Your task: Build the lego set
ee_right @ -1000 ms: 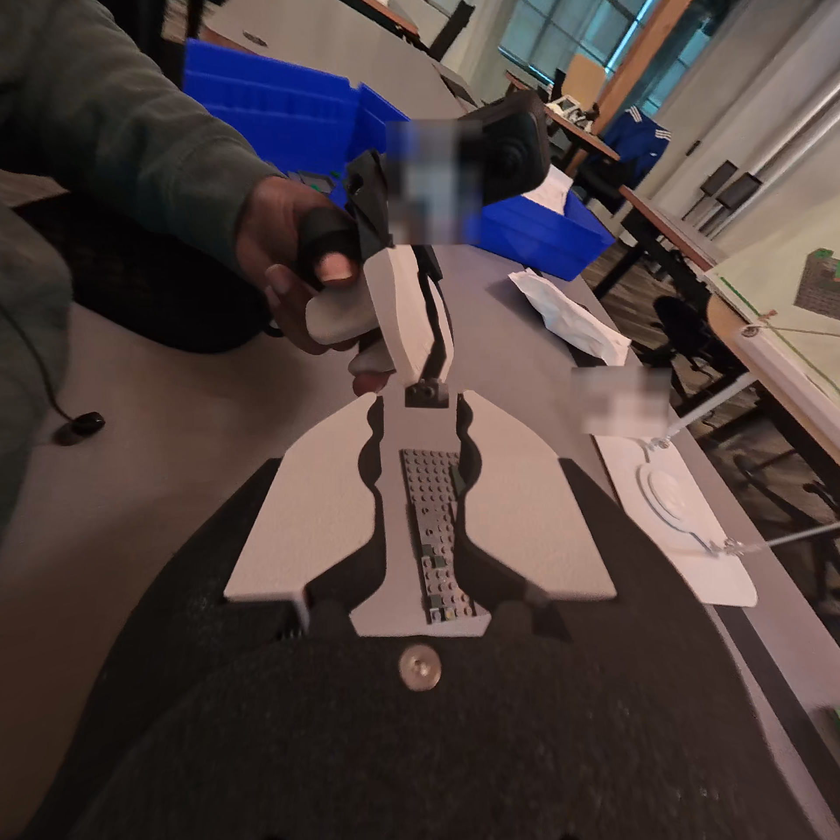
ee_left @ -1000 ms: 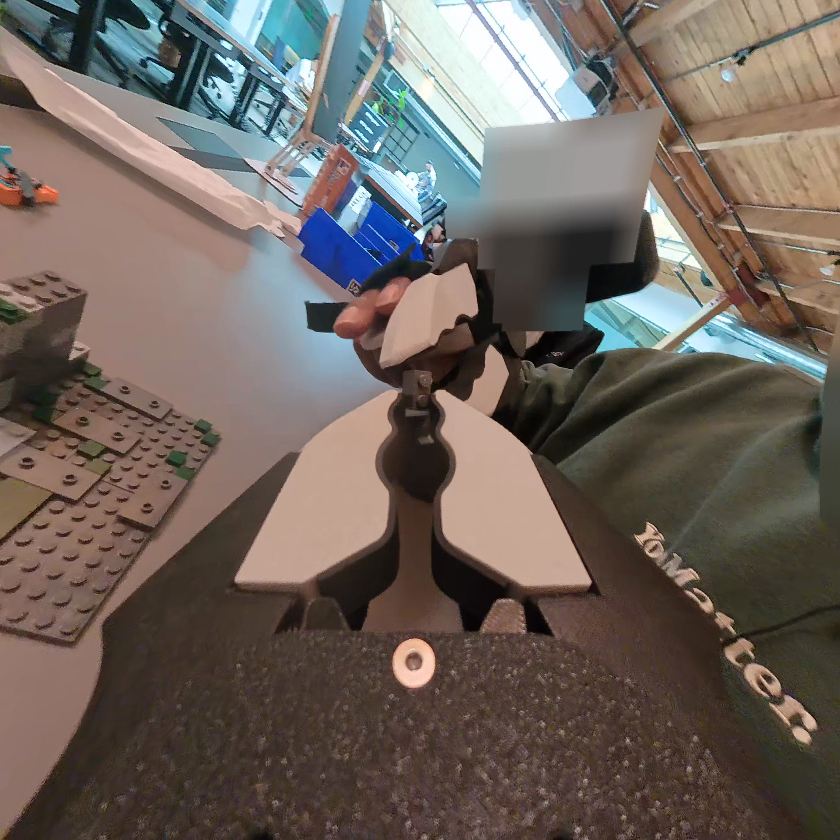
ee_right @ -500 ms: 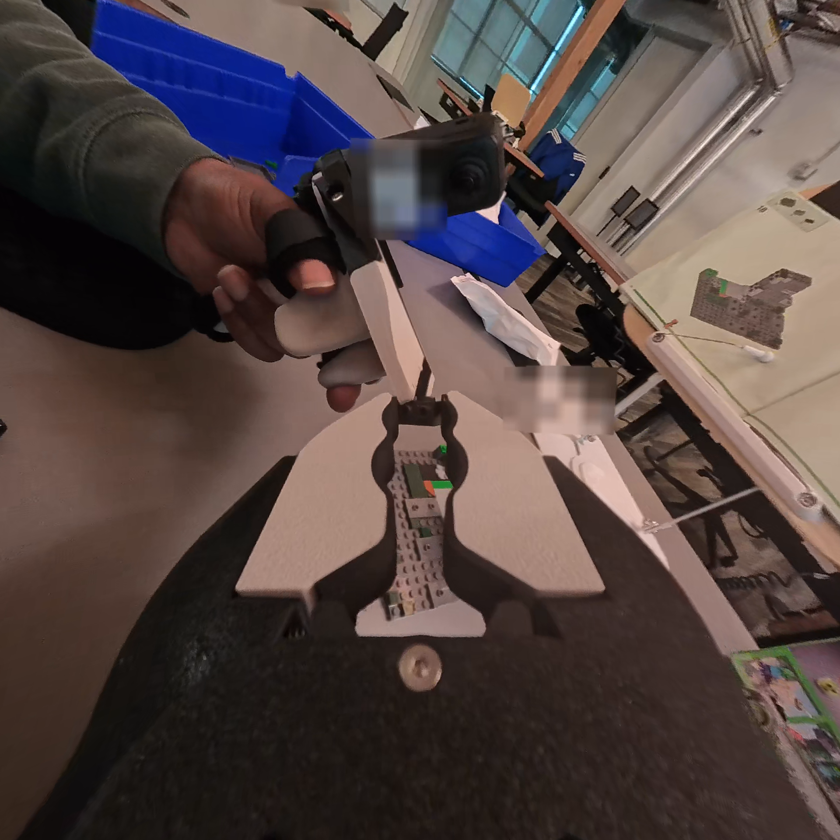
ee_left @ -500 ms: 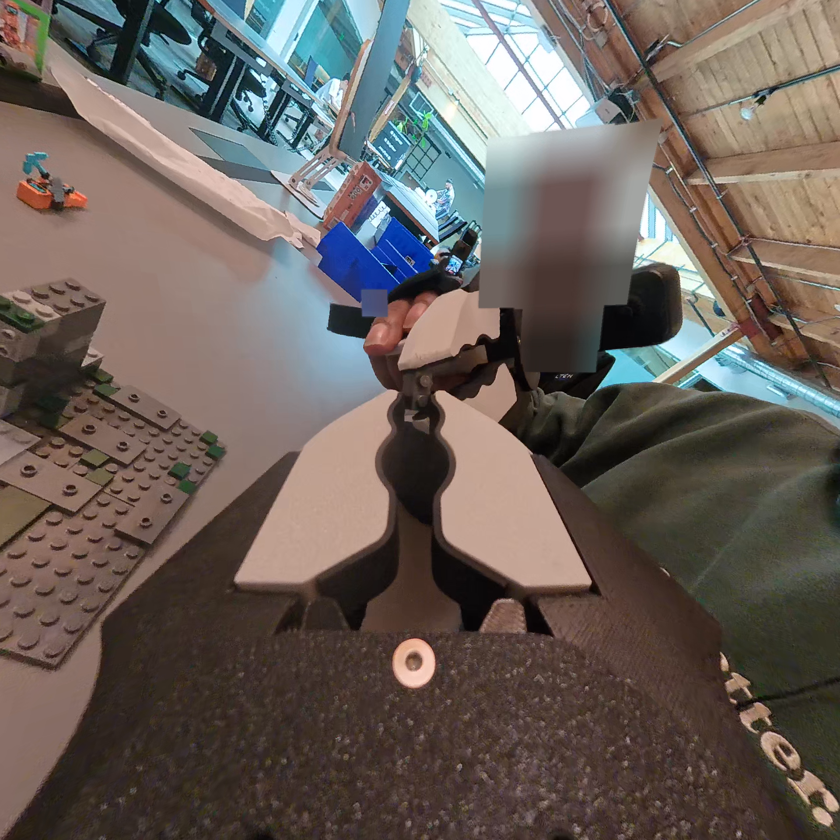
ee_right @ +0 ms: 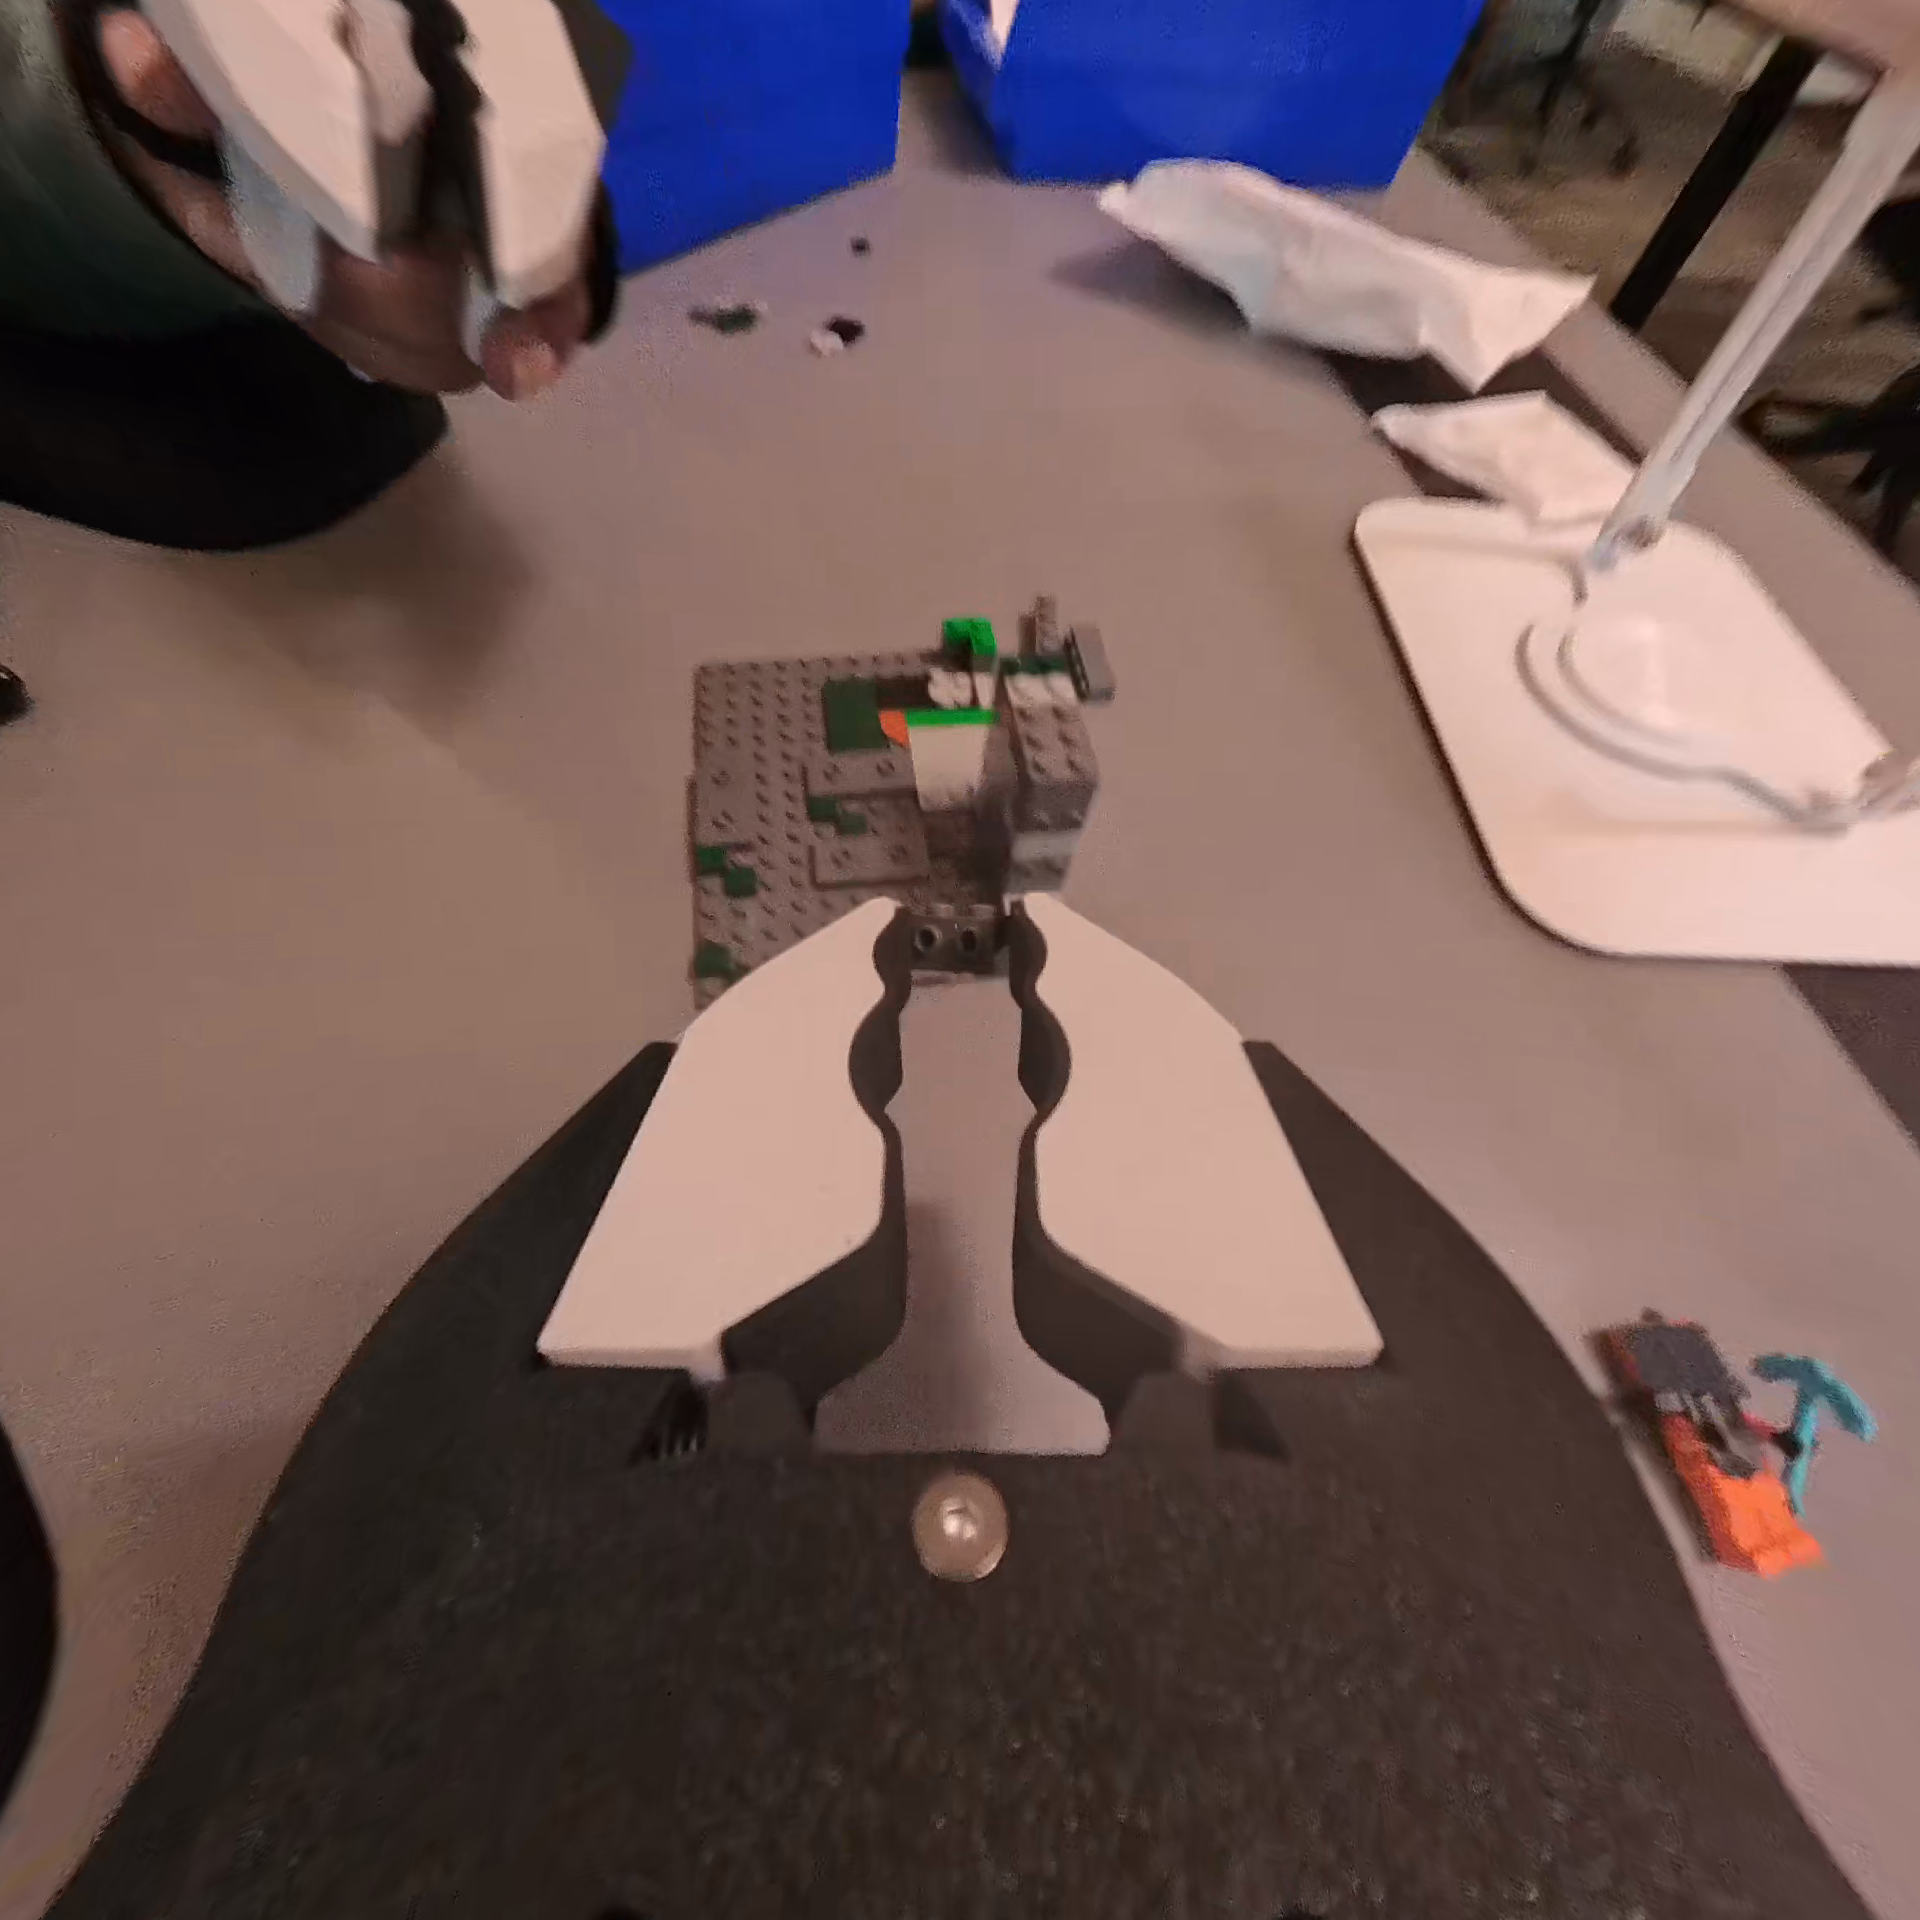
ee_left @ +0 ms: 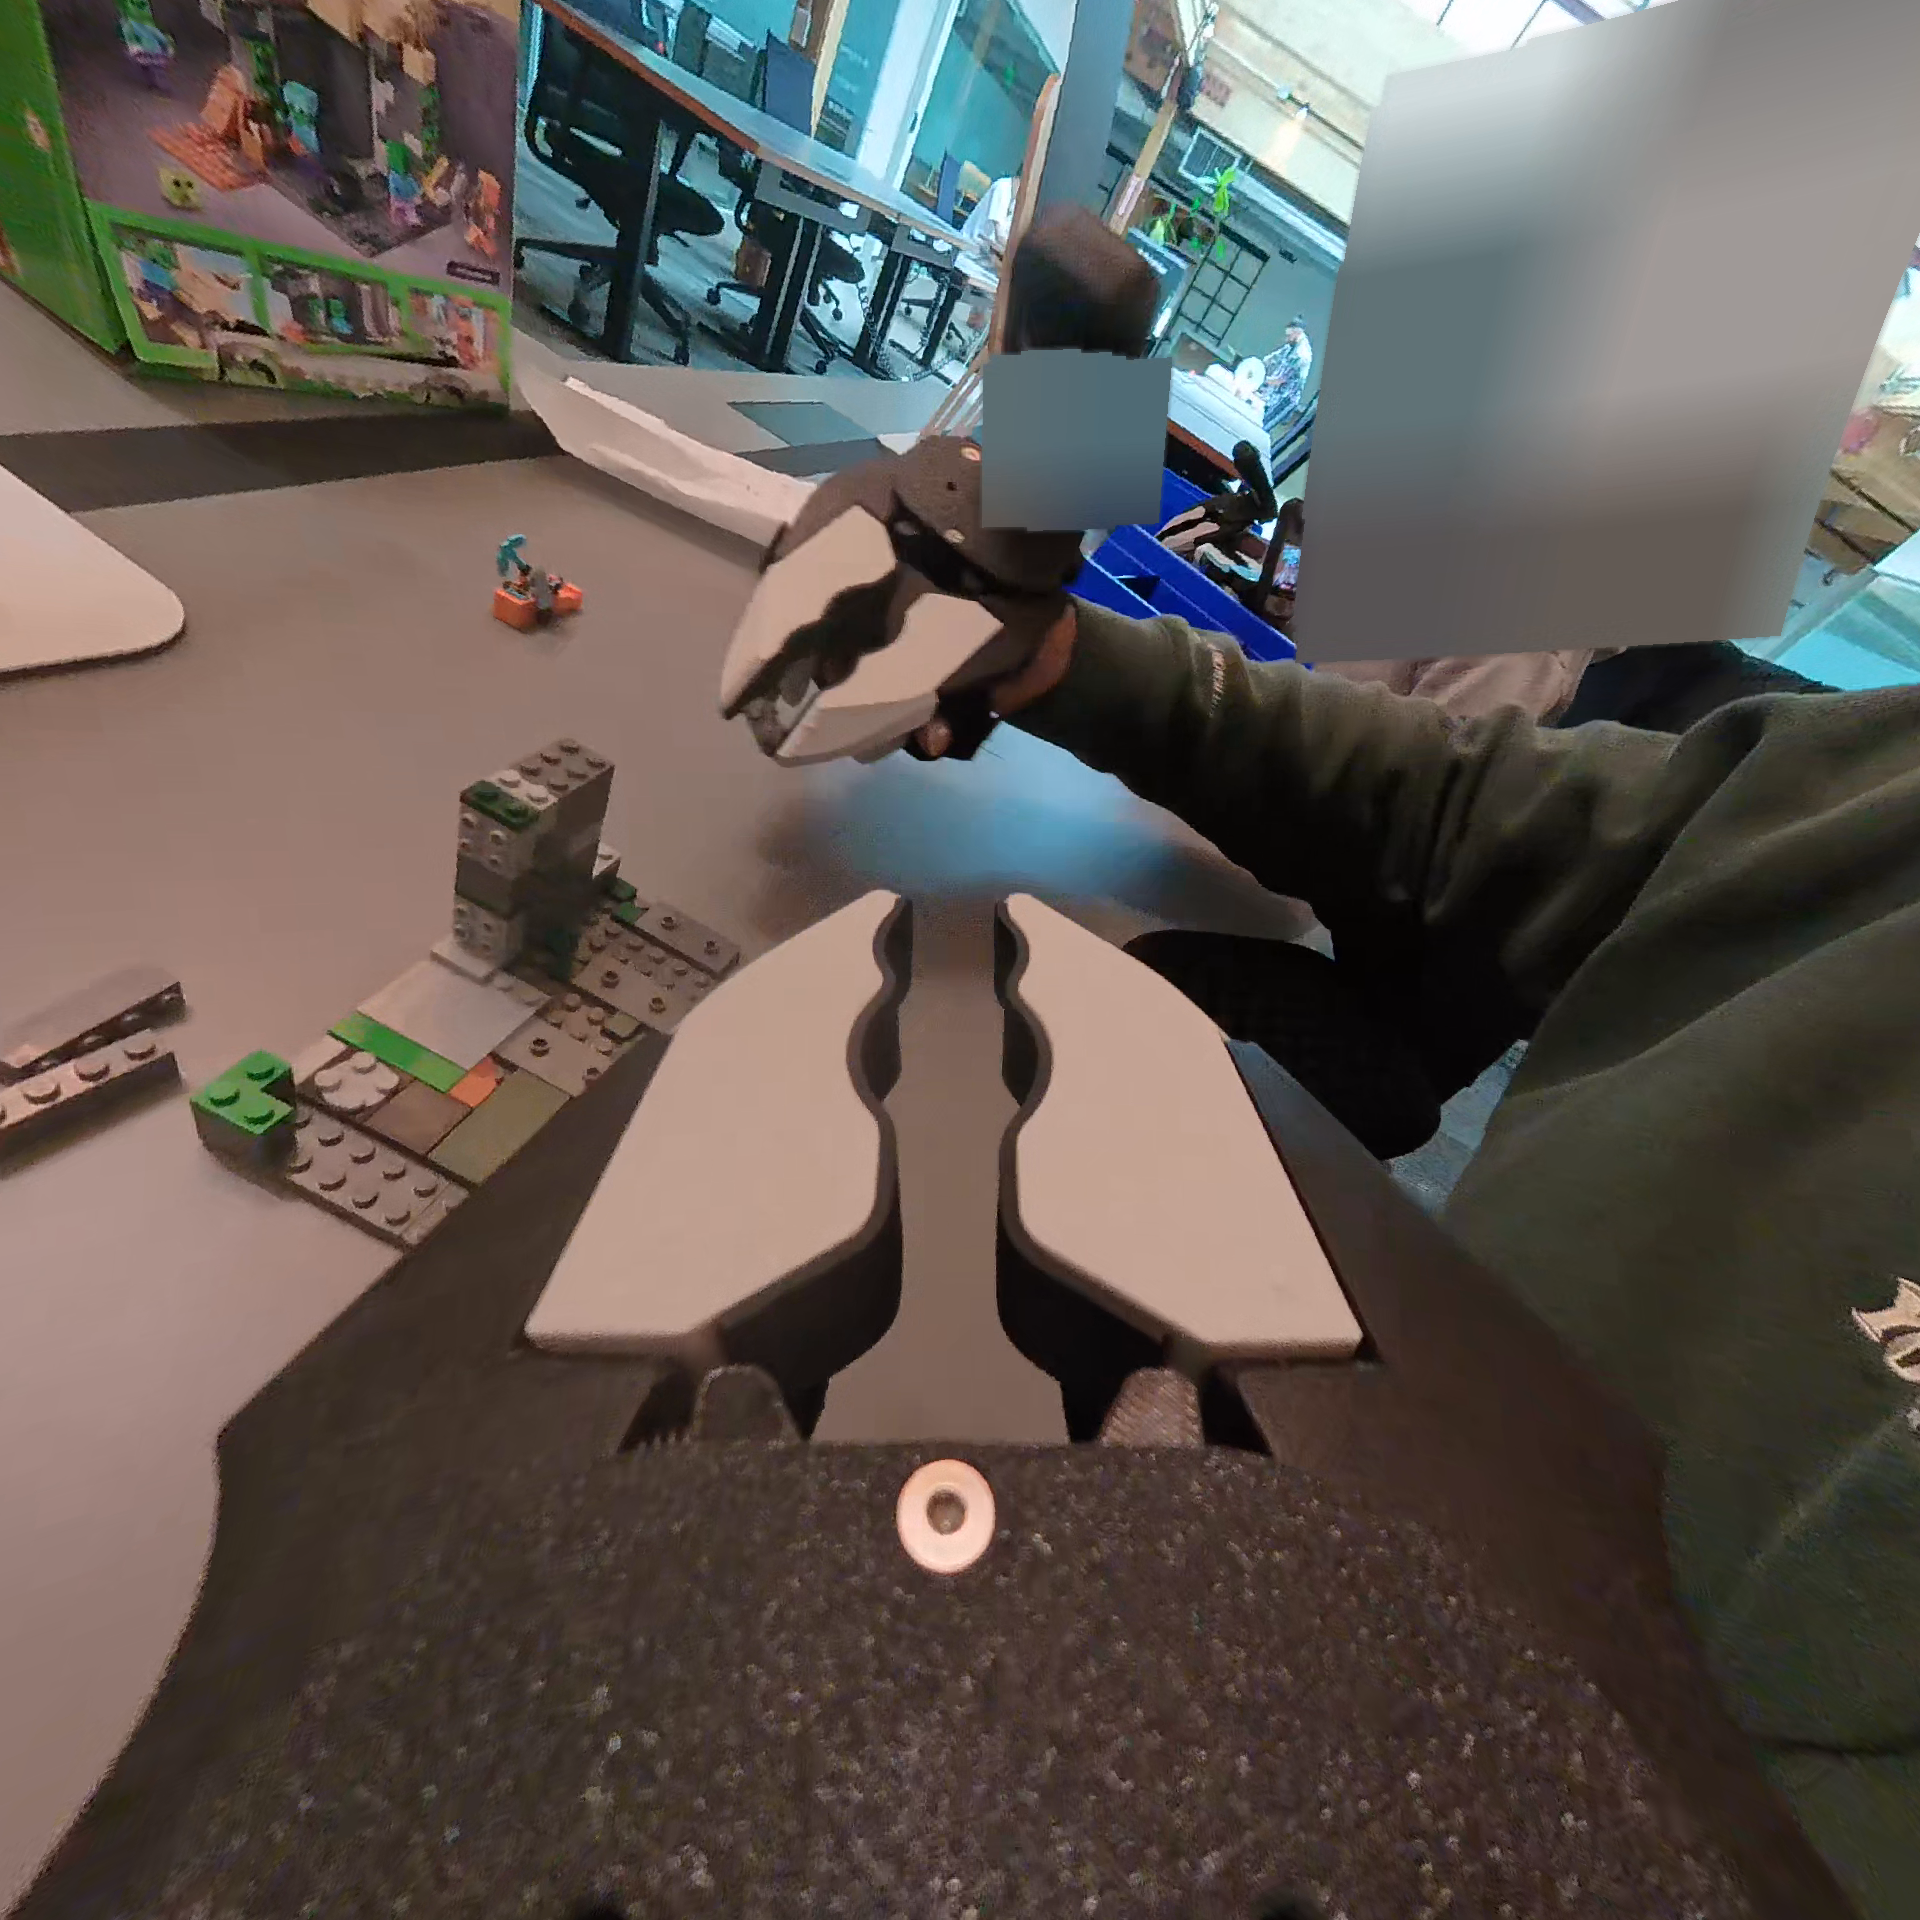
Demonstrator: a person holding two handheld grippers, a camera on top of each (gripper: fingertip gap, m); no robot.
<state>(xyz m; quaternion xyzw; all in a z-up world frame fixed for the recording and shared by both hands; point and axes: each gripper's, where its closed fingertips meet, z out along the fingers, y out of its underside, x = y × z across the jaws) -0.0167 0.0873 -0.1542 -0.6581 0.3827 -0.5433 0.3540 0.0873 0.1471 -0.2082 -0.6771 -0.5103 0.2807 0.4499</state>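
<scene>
My right gripper [ee_right: 951, 930] is shut on a small dark grey brick [ee_right: 948, 943] with two studs showing. It holds the brick just in front of the grey tower [ee_right: 1049, 774] of the lego build, which stands on a grey baseplate [ee_right: 748, 727]. In the left wrist view the right gripper [ee_left: 774, 727] hovers above and behind the build [ee_left: 535, 862]. My left gripper [ee_left: 951, 909] is open and empty, to the right of the baseplate [ee_left: 358, 1179]. It shows blurred at the top left of the right wrist view [ee_right: 416, 156].
A green brick [ee_left: 244, 1101] and dark grey bricks [ee_left: 83, 1049] lie left of the build. A small orange model [ee_left: 535, 597] sits farther back, near the lego box [ee_left: 260, 177]. A white stand base [ee_right: 1662, 727], blue bins [ee_right: 748, 104], crumpled paper [ee_right: 1330, 260] and small loose pieces [ee_right: 779, 322] surround the build. There is about 15 cm between the tips of the two grippers.
Both grippers pinched the small grey brick together in the air. The left gripper has opened and let go. The right gripper has carried the brick down to the build.
</scene>
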